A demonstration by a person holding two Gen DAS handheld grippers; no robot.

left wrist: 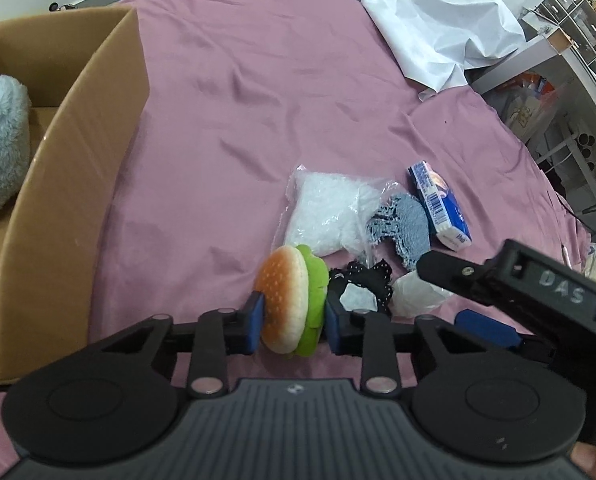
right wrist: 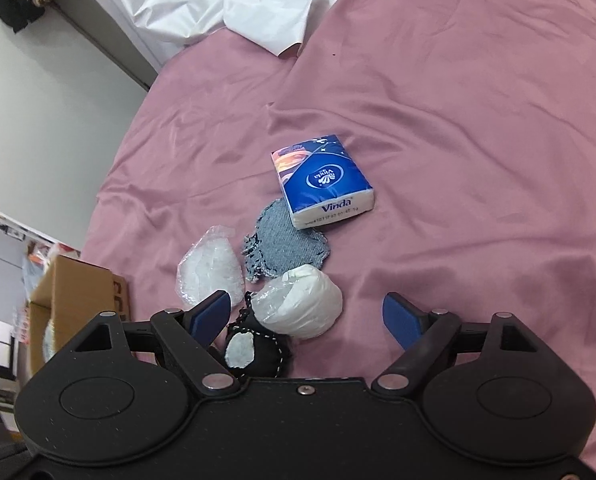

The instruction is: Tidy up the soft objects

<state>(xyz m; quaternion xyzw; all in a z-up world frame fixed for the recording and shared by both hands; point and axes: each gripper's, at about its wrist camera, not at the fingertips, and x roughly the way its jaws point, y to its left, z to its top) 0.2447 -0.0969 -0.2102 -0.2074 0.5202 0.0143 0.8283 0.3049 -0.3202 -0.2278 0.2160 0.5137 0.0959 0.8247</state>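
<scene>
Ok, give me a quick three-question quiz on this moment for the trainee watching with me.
1. True or false: the left gripper is shut on the plush hamburger.
2. Multiple choice: what lies inside the cardboard box? A) a pale blue fluffy item B) the Vinda tissue pack C) the denim patch
3. Short answer: which wrapped item lies between the open fingers of the right gripper?

Key
1. True: both blue pads press its sides.
2. A: the pale blue fluffy item is in the box; the Vinda tissue pack and denim patch lie on the pink sheet.
3. The white bundle in clear plastic.
</scene>
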